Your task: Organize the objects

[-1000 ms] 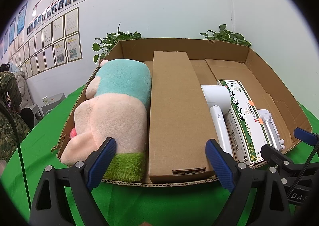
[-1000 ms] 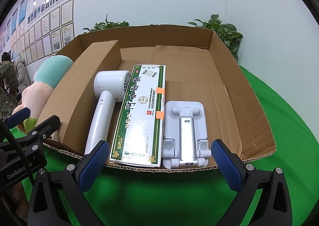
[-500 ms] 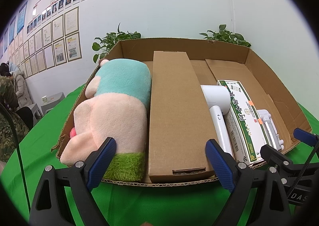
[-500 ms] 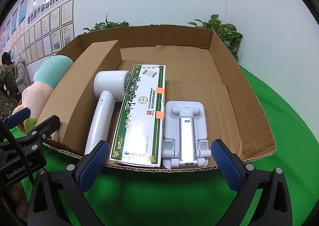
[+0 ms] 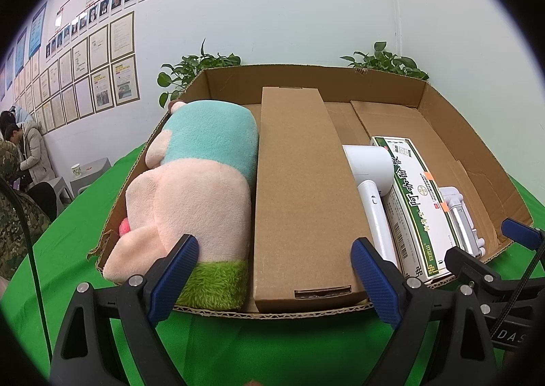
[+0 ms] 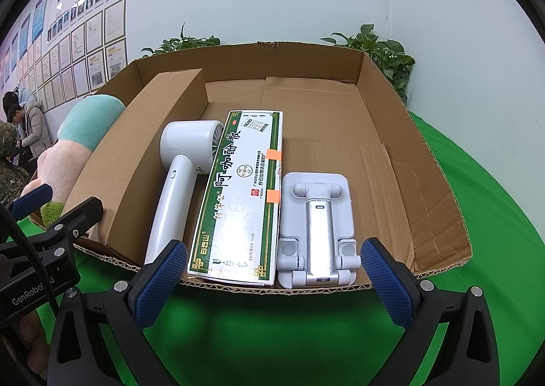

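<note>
A shallow cardboard tray [image 5: 442, 113] [image 6: 391, 106] sits on a green cloth. In it lie, left to right, a pink and teal plush toy [image 5: 190, 188] [image 6: 78, 144], a long brown carton [image 5: 299, 188] [image 6: 146, 151], a white handheld fan [image 5: 371, 178] [image 6: 177, 174], a green and white box [image 5: 415, 202] [image 6: 238, 195] and a white folding stand [image 5: 460, 215] [image 6: 316, 226]. My left gripper [image 5: 272, 278] is open and empty at the tray's near edge, in front of the carton. My right gripper [image 6: 272, 278] is open and empty before the box and stand.
Potted plants [image 5: 194, 69] [image 6: 381, 52] stand behind the tray against a white wall with framed papers [image 5: 102, 79]. People [image 5: 27, 154] sit at the far left. The tray's right third [image 6: 374, 154] holds nothing. Green cloth [image 6: 494, 188] surrounds the tray.
</note>
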